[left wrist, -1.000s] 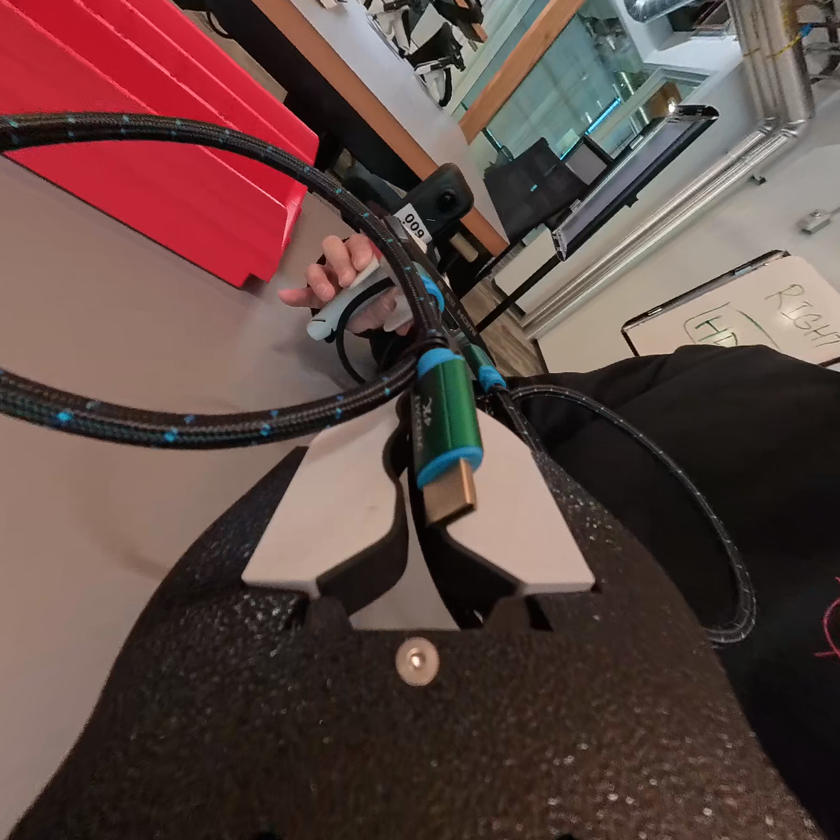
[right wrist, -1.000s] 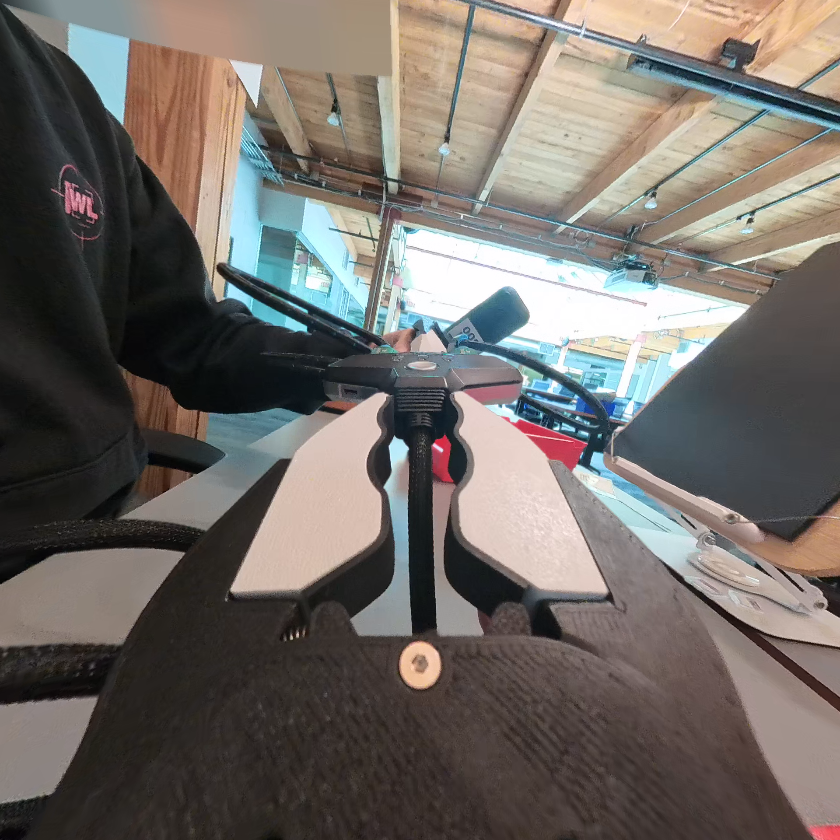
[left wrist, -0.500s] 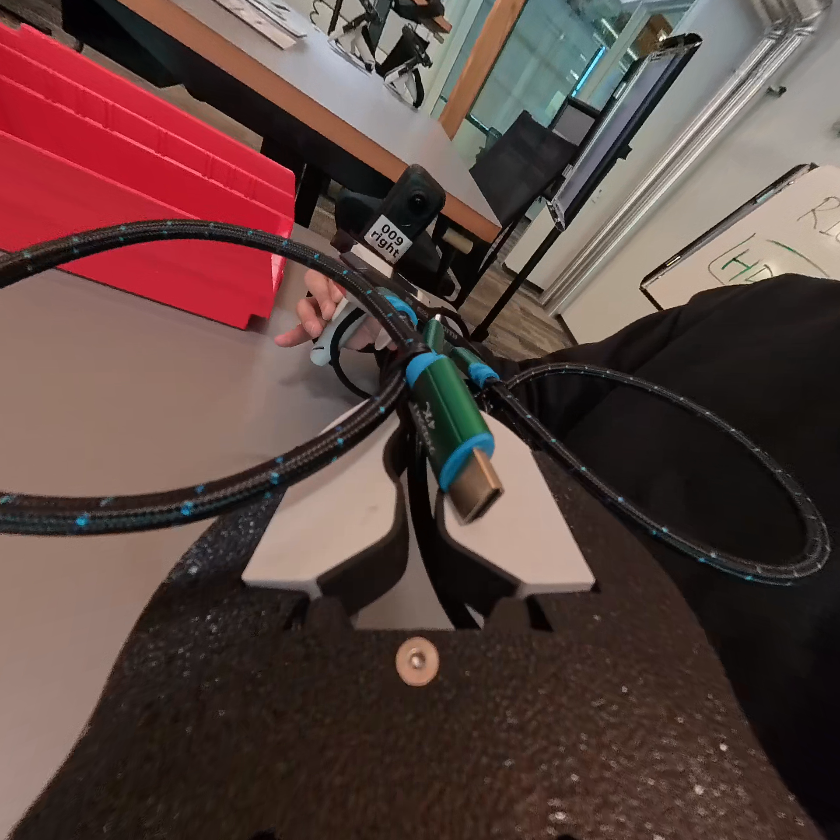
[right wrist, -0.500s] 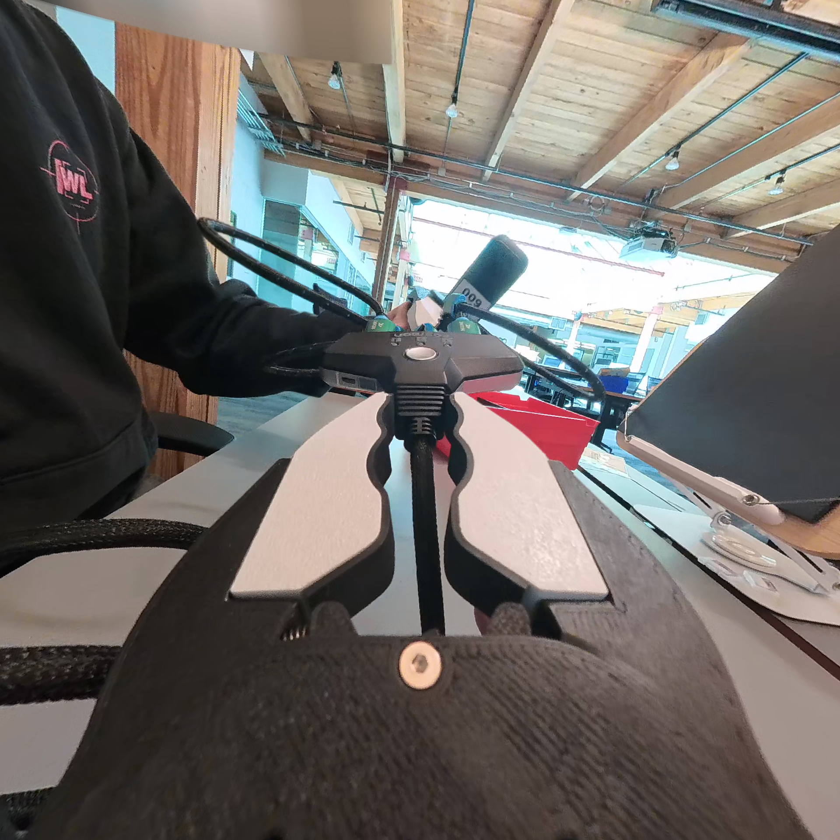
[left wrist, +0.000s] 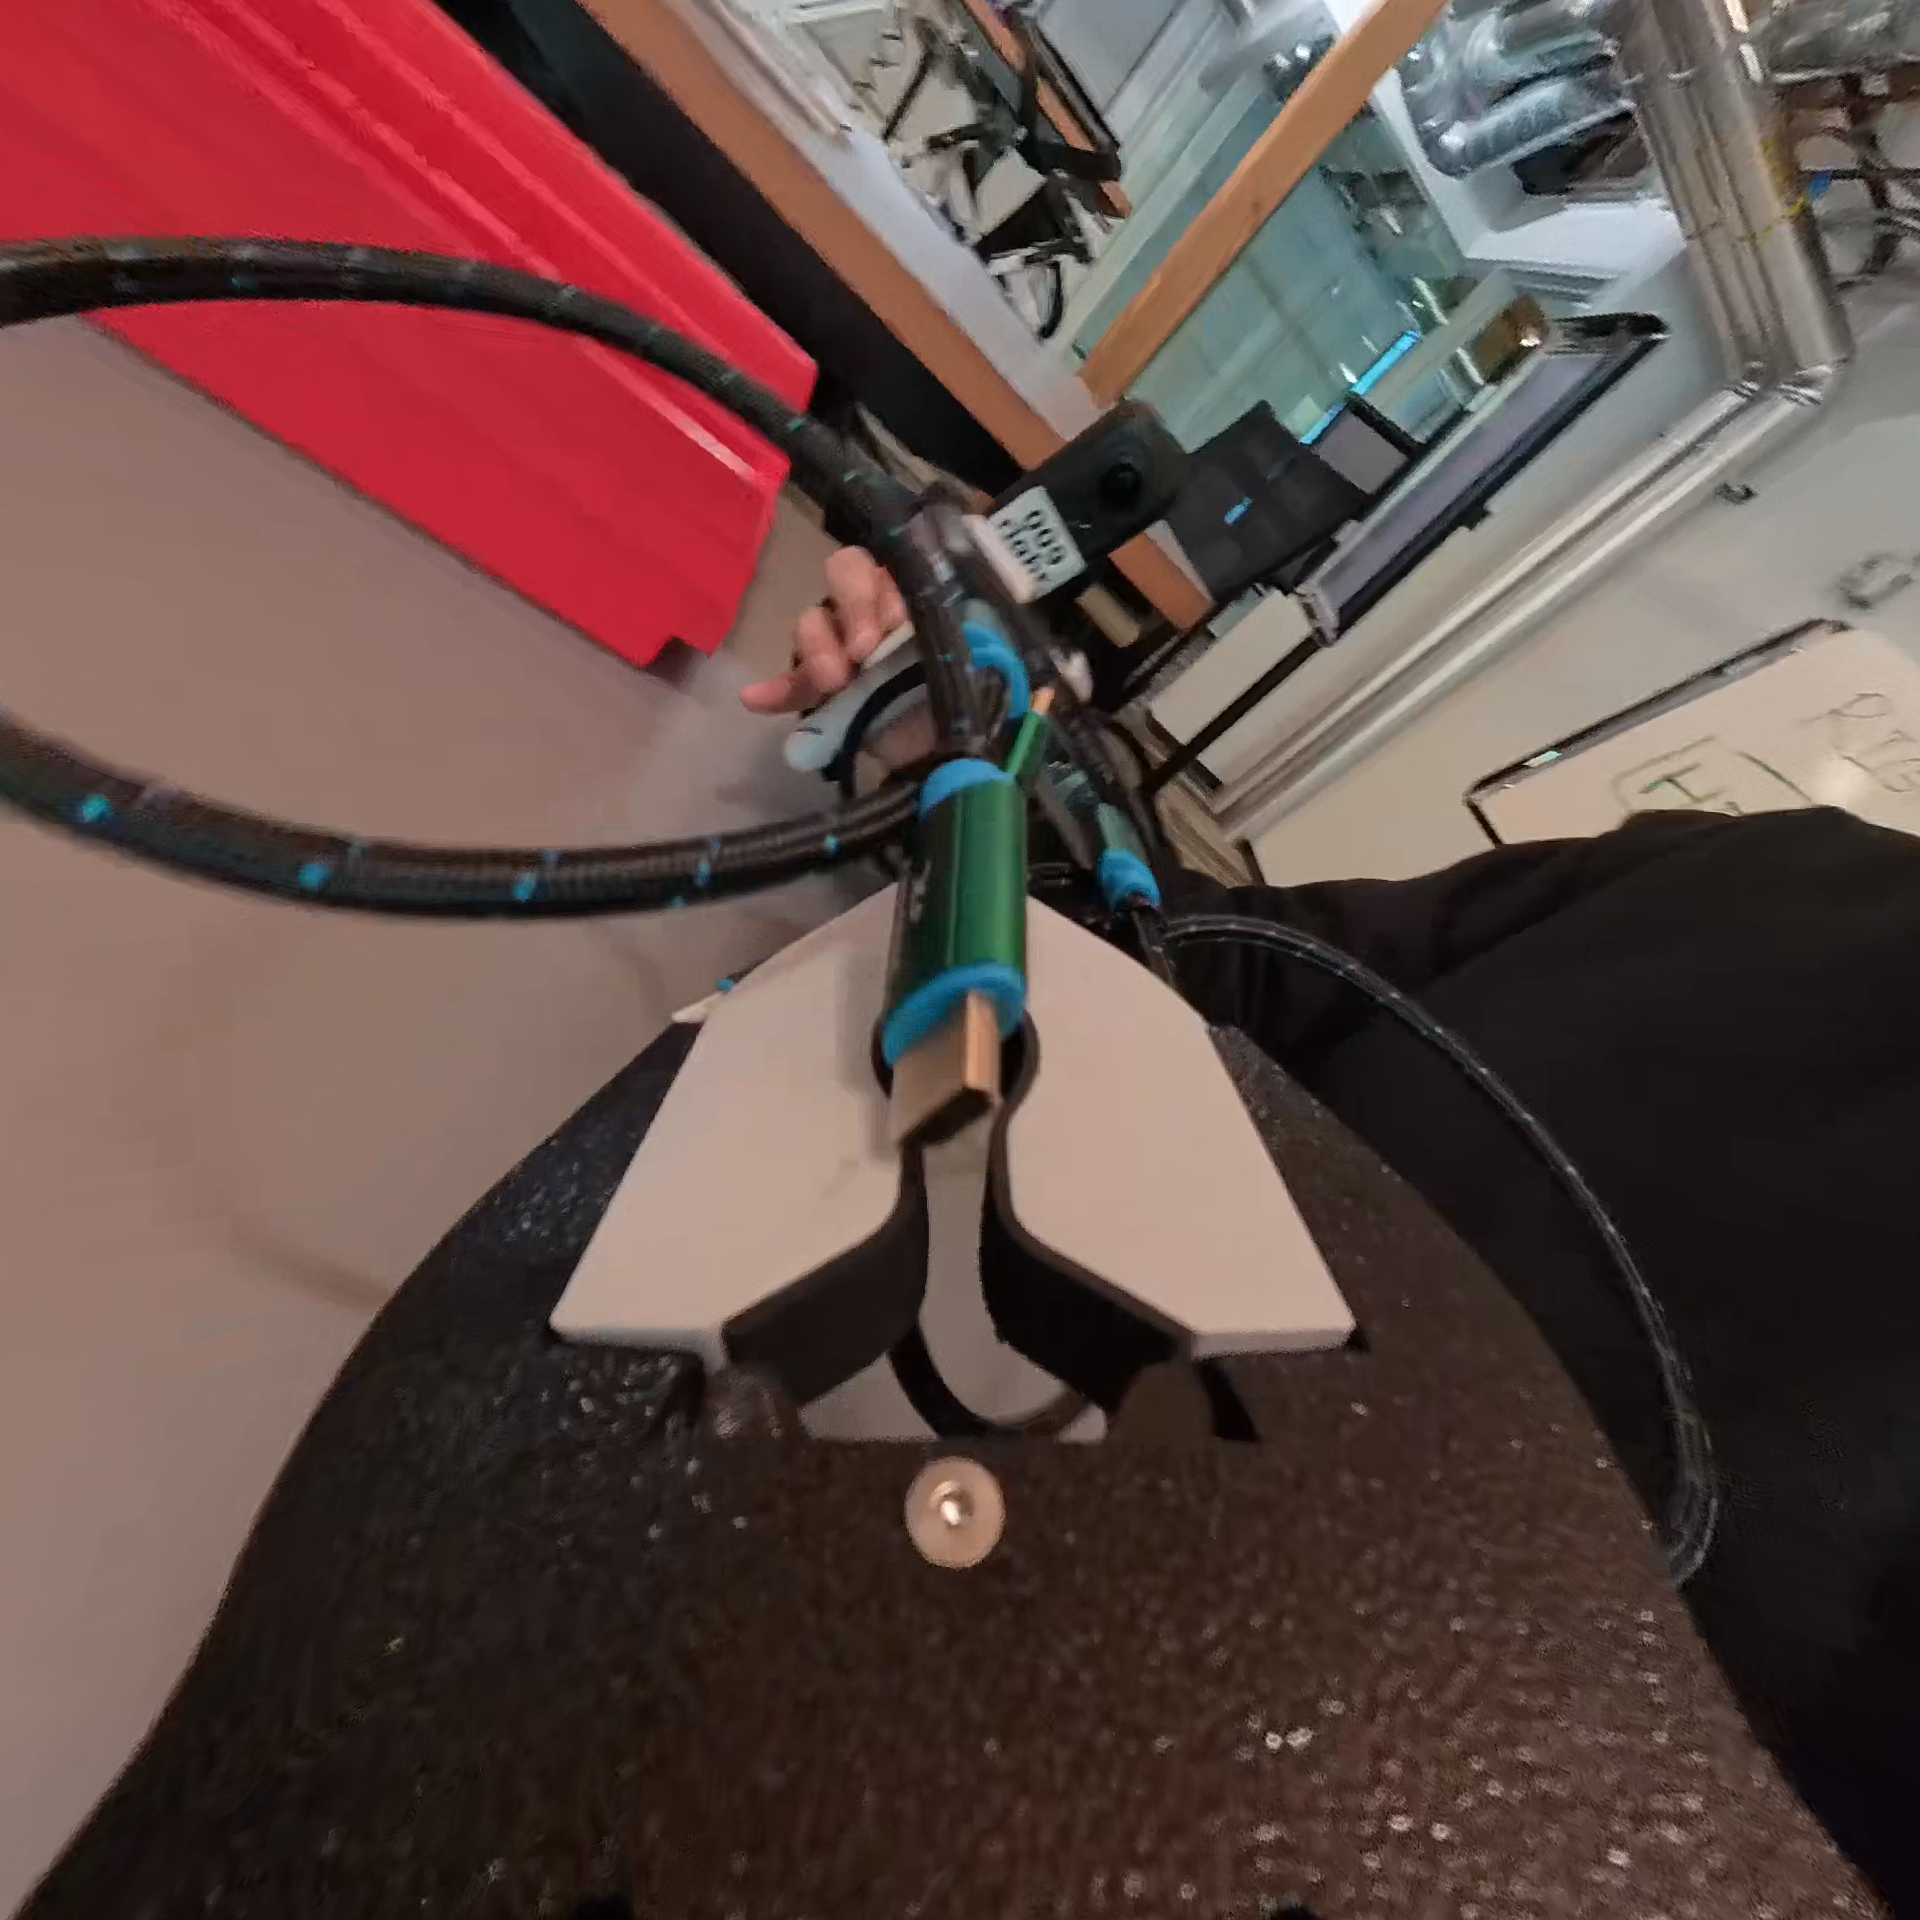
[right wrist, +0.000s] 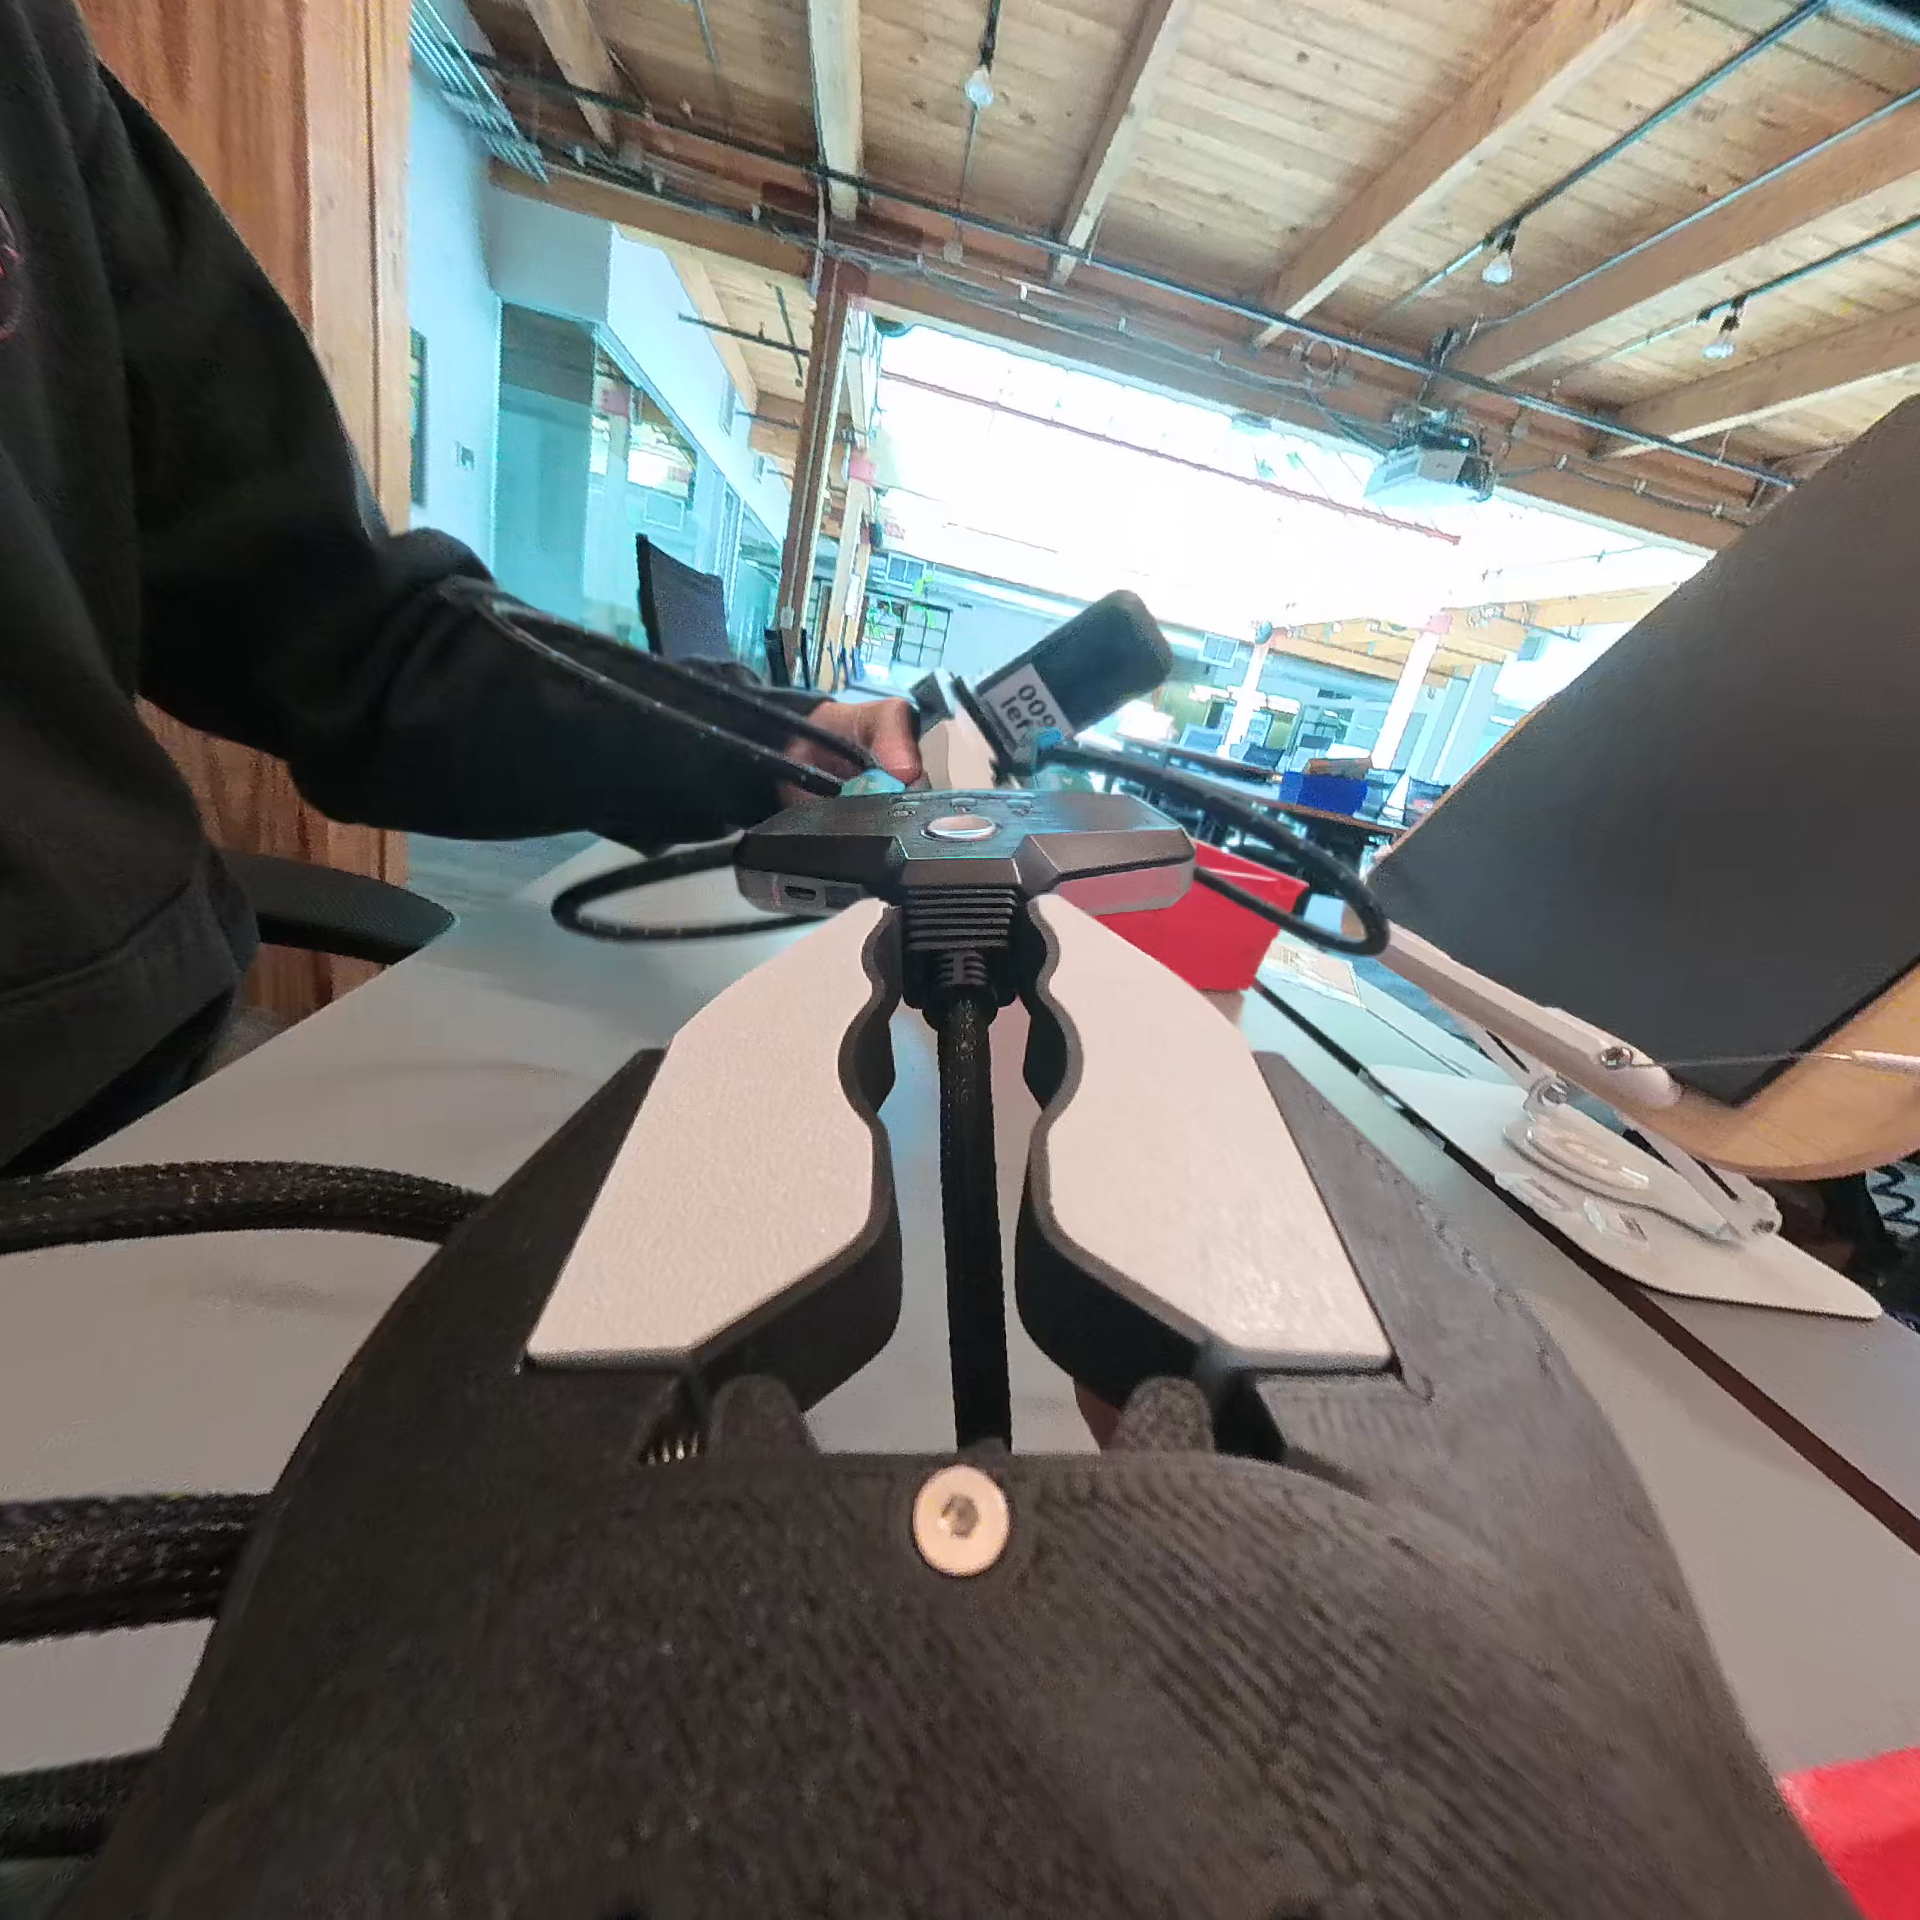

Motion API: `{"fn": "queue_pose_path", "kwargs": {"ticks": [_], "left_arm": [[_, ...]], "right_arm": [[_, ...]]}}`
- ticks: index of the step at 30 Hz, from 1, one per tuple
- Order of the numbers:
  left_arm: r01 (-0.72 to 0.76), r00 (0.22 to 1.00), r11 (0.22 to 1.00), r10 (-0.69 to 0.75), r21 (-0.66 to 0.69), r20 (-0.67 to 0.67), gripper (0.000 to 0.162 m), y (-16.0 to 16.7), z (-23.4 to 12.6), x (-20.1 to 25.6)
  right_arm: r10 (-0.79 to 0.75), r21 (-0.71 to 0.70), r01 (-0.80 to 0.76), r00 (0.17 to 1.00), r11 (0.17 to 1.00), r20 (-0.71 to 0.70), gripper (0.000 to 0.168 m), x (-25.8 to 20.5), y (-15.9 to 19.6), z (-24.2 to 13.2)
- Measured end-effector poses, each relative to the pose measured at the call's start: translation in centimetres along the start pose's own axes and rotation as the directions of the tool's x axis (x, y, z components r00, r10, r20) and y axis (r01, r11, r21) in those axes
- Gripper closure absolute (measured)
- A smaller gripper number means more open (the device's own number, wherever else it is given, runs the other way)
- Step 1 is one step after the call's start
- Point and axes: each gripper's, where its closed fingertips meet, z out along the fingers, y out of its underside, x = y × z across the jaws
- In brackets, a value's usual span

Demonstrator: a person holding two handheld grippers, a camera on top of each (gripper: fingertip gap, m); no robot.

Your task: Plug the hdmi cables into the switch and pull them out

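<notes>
In the left wrist view my left gripper [left wrist: 961, 925] is shut on a green HDMI plug [left wrist: 956, 935] with blue rings. Its gold tip points back toward the camera. Its black braided cable [left wrist: 416, 862] loops off to the left. More green plugs [left wrist: 1117, 862] sit just beyond, near the right gripper's camera [left wrist: 1081, 509]. In the right wrist view my right gripper [right wrist: 961, 935] is shut on the ribbed cable neck of the black HDMI switch [right wrist: 961, 842], held above the table. The switch's own cable [right wrist: 971, 1195] runs back between the fingers. The left gripper [right wrist: 966, 738] is right behind the switch.
A red bin [left wrist: 416, 343] stands at the far side of the grey table [left wrist: 260, 1091], and shows in the right wrist view [right wrist: 1195, 925]. A tablet on a white stand [right wrist: 1662, 810] is at the right. The person's black sleeve [right wrist: 468, 707] crosses at the left. Loose braided cable [right wrist: 208, 1195] lies nearby.
The left gripper has turned with the plug, so the gold tip now points straight back along the fingers. The cable loops have dropped lower. The right gripper still holds the switch.
</notes>
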Motion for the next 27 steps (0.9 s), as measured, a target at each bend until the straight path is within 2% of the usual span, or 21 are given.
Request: {"fn": "queue_pose_path", "kwargs": {"ticks": [2, 7, 8, 11, 13, 15, 17, 20, 23, 27], "left_arm": [[0.051, 0.997, 0.999, -0.051, 0.008, 0.063, 0.161, 1.4, -0.5, -2.0], [0.250, 0.966, 0.962, -0.255, 0.113, 0.032, 0.162, 2.7, -2.6, -3.7], [0.257, 0.962, 0.962, -0.264, 0.091, 0.075, 0.162, 3.4, -2.9, -4.3], [0.097, 0.957, 0.992, -0.069, -0.085, 0.280, 0.160, 5.6, -3.3, -5.8], [-0.057, 0.907, 0.975, 0.140, -0.213, 0.397, 0.140, 6.1, -3.3, -6.7], [-0.204, 0.843, 0.930, 0.325, -0.305, 0.428, 0.138, 6.1, -2.4, -6.8], [-0.305, 0.791, 0.883, 0.444, -0.358, 0.422, 0.136, 5.9, -0.8, -6.6], [-0.387, 0.713, 0.839, 0.536, -0.382, 0.453, 0.134, 4.7, 0.6, -7.4], [-0.438, 0.679, 0.793, 0.600, -0.423, 0.422, 0.131, 4.7, 0.8, -8.6], [-0.526, 0.630, 0.771, 0.636, -0.357, 0.445, 0.130, 4.9, 0.2, -8.9]], "right_arm": [[0.001, -0.016, -0.001, 1.000, 1.000, 0.014, 0.147, -0.2, 0.2, 0.0], [0.031, -0.036, -0.028, 0.996, 0.999, 0.078, 0.147, -1.0, 0.9, 0.6], [0.030, -0.038, -0.027, 0.996, 0.999, 0.082, 0.147, -1.1, 1.0, 0.7], [0.017, -0.026, -0.015, 0.995, 1.000, 0.094, 0.147, -1.4, 0.5, 0.5], [0.013, 0.020, -0.015, 0.994, 1.000, 0.108, 0.147, -1.7, -0.4, 0.4], [0.009, 0.083, -0.021, 0.990, 0.996, 0.142, 0.147, -2.2, -1.7, 0.1], [0.008, 0.144, -0.033, 0.985, 0.989, 0.170, 0.147, -2.6, -2.9, -0.1], [0.002, 0.187, -0.035, 0.985, 0.982, 0.171, 0.147, -2.6, -3.6, -0.4], [-0.009, 0.165, -0.019, 0.986, 0.986, 0.167, 0.147, -2.7, -3.5, -0.7], [-0.027, 0.183, 0.002, 0.990, 0.983, 0.135, 0.147, -2.4, -4.2, -1.6]]}}
